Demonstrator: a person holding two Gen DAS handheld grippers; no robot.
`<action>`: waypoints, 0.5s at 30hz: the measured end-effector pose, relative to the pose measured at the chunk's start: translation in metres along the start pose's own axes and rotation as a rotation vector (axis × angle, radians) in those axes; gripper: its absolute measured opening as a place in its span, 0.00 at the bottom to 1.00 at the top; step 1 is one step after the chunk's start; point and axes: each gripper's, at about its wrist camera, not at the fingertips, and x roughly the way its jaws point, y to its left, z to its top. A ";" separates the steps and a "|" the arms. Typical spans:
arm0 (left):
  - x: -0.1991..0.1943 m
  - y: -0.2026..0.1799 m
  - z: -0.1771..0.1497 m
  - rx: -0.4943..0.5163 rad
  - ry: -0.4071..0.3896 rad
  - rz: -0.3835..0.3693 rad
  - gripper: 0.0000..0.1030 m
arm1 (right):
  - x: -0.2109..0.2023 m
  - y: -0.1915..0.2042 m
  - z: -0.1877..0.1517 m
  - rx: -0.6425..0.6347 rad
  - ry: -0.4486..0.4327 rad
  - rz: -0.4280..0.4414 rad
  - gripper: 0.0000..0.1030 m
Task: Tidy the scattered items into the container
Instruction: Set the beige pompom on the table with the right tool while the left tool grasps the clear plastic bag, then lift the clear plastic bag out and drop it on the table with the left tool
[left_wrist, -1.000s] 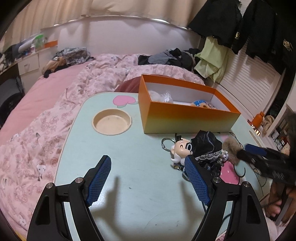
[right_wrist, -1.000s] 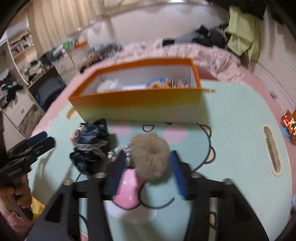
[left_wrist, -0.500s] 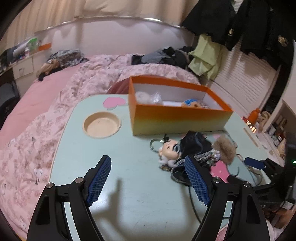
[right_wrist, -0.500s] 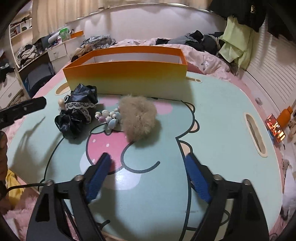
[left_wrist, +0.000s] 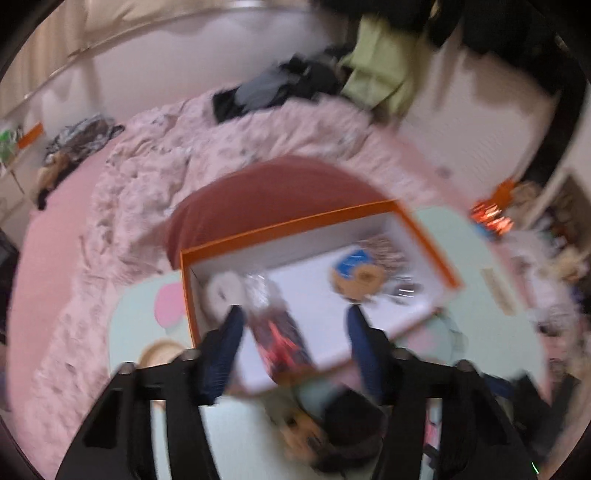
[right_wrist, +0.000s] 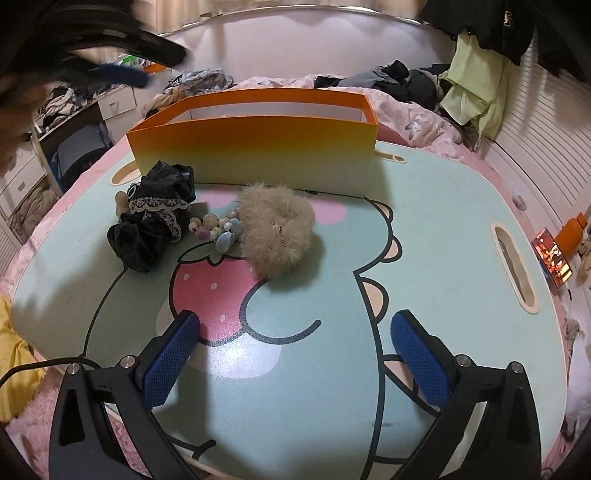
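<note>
The orange box (right_wrist: 255, 142) stands at the back of the mint table (right_wrist: 424, 258). In front of it lie a doll in a black lace dress (right_wrist: 155, 214), a bead charm (right_wrist: 218, 230) and a beige fur pom-pom (right_wrist: 277, 230). My right gripper (right_wrist: 295, 354) is open and empty, low over the table's front. The left wrist view is blurred: my left gripper (left_wrist: 295, 339) is open above the box (left_wrist: 291, 225), which holds a blue-capped figure (left_wrist: 356, 273), a white item (left_wrist: 225, 291) and a dark red-patterned item (left_wrist: 284, 339). The doll (left_wrist: 317, 435) shows below the fingers.
A pink quilted bed (right_wrist: 417, 122) with clothes lies behind the table. A round cup recess (left_wrist: 159, 352) is in the table's left part and a handle slot (right_wrist: 513, 266) at its right. A lit phone (right_wrist: 552, 256) and orange bottle (right_wrist: 570, 232) sit off the right edge.
My left gripper has risen and swung forward over the box, so it looks down into it. My right gripper has drawn back from the pom-pom and stays open.
</note>
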 end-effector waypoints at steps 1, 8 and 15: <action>0.018 0.002 0.006 -0.015 0.041 0.028 0.33 | 0.000 0.000 0.000 0.000 -0.001 0.001 1.00; 0.066 0.002 0.013 -0.038 0.121 0.073 0.30 | 0.001 0.000 -0.002 -0.001 -0.006 0.003 1.00; 0.087 0.011 0.012 -0.057 0.150 0.095 0.25 | 0.001 0.000 -0.002 -0.003 -0.006 0.001 1.00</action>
